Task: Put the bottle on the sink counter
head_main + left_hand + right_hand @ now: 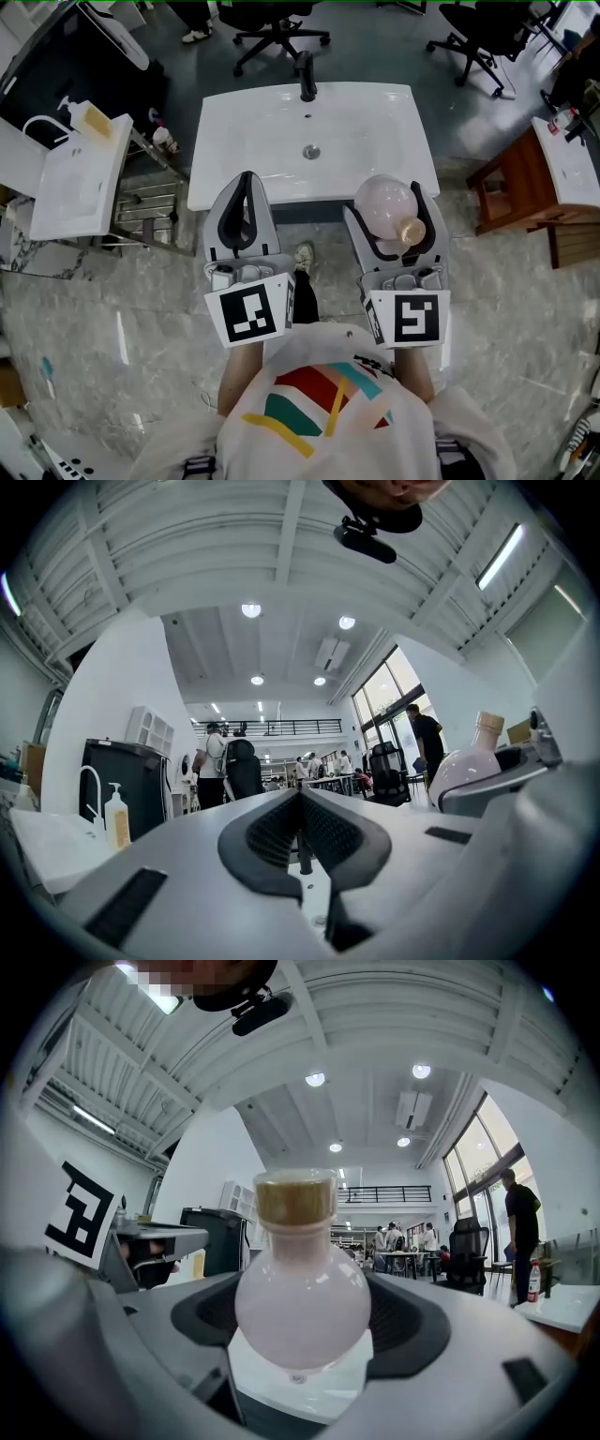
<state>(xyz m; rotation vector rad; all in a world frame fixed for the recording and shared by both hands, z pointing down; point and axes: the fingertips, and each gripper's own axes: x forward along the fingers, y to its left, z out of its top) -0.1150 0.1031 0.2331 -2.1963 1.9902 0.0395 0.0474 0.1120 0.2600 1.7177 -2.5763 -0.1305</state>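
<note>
A round pale pink bottle (386,208) with a cork stopper is held in my right gripper (388,202), which is shut on its bulb, in front of the near right edge of the white sink counter (244,141). In the right gripper view the bottle (302,1299) stands upright between the two dark pads, cork on top, filling my right gripper (305,1283). My left gripper (245,184) hangs shut and empty before the counter's near left edge. In the left gripper view its jaws (300,797) meet with nothing between them, and the bottle (467,759) shows at the right.
A black faucet (307,79) and a drain (311,151) sit in the basin. A second white basin (77,178) on a metal rack stands at the left, a wooden table (517,187) at the right. Office chairs (272,33) stand beyond the sink.
</note>
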